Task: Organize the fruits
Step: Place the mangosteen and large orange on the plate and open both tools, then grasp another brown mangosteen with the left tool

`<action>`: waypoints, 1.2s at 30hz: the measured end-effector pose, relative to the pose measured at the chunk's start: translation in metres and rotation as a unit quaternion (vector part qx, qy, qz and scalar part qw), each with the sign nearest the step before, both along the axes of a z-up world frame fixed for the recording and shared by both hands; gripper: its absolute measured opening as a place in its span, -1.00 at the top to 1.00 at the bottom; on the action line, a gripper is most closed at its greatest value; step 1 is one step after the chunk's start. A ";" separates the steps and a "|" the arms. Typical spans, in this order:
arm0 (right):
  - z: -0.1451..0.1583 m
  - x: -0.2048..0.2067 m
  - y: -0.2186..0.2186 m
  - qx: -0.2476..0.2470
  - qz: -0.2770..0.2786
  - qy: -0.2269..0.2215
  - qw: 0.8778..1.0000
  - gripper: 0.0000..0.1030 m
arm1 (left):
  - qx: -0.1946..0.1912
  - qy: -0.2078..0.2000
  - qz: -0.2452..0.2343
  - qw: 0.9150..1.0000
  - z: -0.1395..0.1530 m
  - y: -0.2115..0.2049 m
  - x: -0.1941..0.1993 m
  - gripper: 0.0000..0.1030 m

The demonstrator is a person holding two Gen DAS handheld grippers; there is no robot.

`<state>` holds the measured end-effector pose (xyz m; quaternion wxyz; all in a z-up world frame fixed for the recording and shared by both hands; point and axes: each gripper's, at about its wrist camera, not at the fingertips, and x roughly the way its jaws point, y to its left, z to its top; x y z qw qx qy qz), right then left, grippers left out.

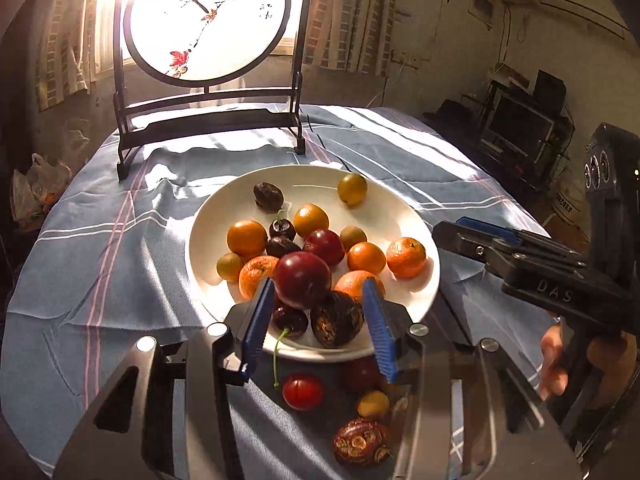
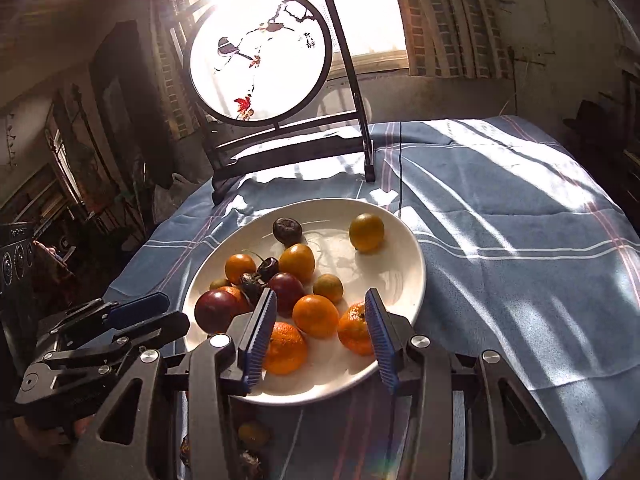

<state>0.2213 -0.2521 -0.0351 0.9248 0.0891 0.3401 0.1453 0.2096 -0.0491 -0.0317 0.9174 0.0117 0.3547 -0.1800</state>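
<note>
A white plate [image 1: 400,216] holds several fruits: tangerines, small orange and green citrus, dark red plums [image 1: 303,278], cherries and dark wrinkled passion fruits [image 1: 335,319]. My left gripper [image 1: 316,316] is open over the plate's near rim, its blue fingers either side of a plum. On the cloth below it lie a red cherry tomato [image 1: 303,391], a small yellow fruit [image 1: 373,404] and a cut passion fruit [image 1: 361,442]. My right gripper [image 2: 318,336] is open and empty over the plate [image 2: 404,280], with tangerines [image 2: 285,347] between its fingers.
A blue striped cloth [image 1: 100,264] covers the table. A round painted screen on a dark stand [image 1: 208,40] stands at the back edge. The right gripper's body [image 1: 560,276] is at the plate's right. Shelves and clutter line the room's right wall.
</note>
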 end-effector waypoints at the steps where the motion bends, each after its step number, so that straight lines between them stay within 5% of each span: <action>1: -0.004 -0.012 -0.001 0.000 0.003 0.001 1.000 0.10 | 0.004 -0.003 -0.006 1.000 -0.002 0.002 -0.014 -0.08; 8: -0.032 -0.072 -0.009 0.020 0.010 0.015 1.000 0.07 | 0.037 0.044 -0.042 0.997 -0.039 0.001 -0.067 -0.18; 11: -0.040 -0.083 -0.013 0.038 0.008 0.018 0.999 0.07 | 0.046 0.080 -0.053 0.994 -0.059 -0.004 -0.067 0.19; 18: -0.041 -0.087 -0.008 0.026 0.016 0.013 0.999 0.07 | 0.067 0.080 -0.051 0.993 -0.068 -0.019 -0.058 0.20; 22: -0.042 -0.088 -0.005 0.020 0.023 0.013 0.999 0.07 | 0.034 0.097 -0.049 0.994 -0.071 -0.011 -0.052 0.19; 30: -0.045 -0.089 0.025 -0.035 0.067 0.031 0.997 0.07 | -0.025 -0.014 0.032 0.999 -0.046 0.020 -0.077 0.21; 36: -0.052 -0.078 0.074 -0.131 0.098 0.065 0.984 -0.18 | -0.034 -0.003 0.040 0.999 -0.045 0.024 -0.070 0.21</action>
